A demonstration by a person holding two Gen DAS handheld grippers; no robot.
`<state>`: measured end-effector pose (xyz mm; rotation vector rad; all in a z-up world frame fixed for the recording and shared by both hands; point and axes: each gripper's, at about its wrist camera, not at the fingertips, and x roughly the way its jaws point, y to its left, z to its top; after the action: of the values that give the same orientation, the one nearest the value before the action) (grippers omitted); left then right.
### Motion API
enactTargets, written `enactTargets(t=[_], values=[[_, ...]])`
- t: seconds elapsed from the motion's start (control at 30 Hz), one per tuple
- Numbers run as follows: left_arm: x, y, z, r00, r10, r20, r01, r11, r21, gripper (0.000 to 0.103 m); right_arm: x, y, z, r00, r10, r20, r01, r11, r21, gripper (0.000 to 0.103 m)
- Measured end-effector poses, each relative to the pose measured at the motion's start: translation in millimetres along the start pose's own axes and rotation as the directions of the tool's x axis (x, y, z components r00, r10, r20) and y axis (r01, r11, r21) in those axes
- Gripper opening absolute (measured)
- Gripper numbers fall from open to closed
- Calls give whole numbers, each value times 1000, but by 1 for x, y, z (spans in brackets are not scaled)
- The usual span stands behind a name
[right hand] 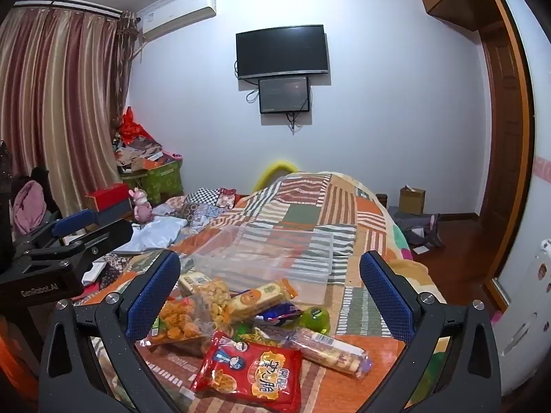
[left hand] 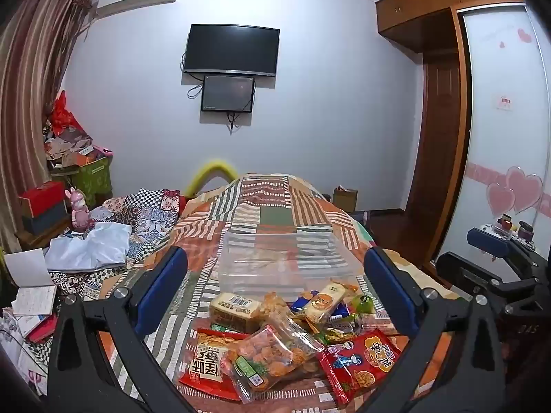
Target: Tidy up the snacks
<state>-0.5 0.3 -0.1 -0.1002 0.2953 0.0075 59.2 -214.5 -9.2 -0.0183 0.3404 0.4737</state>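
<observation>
Both grippers — left (left hand: 275, 272), right (right hand: 270, 275) — gape wide, holding nothing, above the snacks (left hand: 286, 337) heaped on the quilt (left hand: 272, 206) before a clear bin (left hand: 282, 258)

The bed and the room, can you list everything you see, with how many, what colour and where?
clear plastic box: one, see-through, on the quilt behind the snacks
snack packets: a pile, too overlapped to count, red, orange and yellow, nearest the cameras
green cup: one, among the snacks
quilt: one, striped patchwork, covering the bed
screens: two, black, on the far wall
air conditioner: one, white, high by the curtain
curtain: striped red and gold, left side
pink toy rabbit: one, left of the bed
left gripper: blue pads, open above the snacks
right gripper: blue pads, open, holding nothing
</observation>
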Motion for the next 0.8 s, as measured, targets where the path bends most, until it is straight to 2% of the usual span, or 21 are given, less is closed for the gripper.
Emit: enactTargets(t=[0.4, 0.8], values=[[0, 6, 2, 1000, -4, -23, 4, 1000, 15, 103, -2, 8, 1, 1000, 1, 1, -1, 1000, 0, 103], [4, -3, -3, 1000, -1, -27, 2, 999, 36, 103, -4, 3, 0, 1000, 7, 7, -7, 1000, 5, 103]])
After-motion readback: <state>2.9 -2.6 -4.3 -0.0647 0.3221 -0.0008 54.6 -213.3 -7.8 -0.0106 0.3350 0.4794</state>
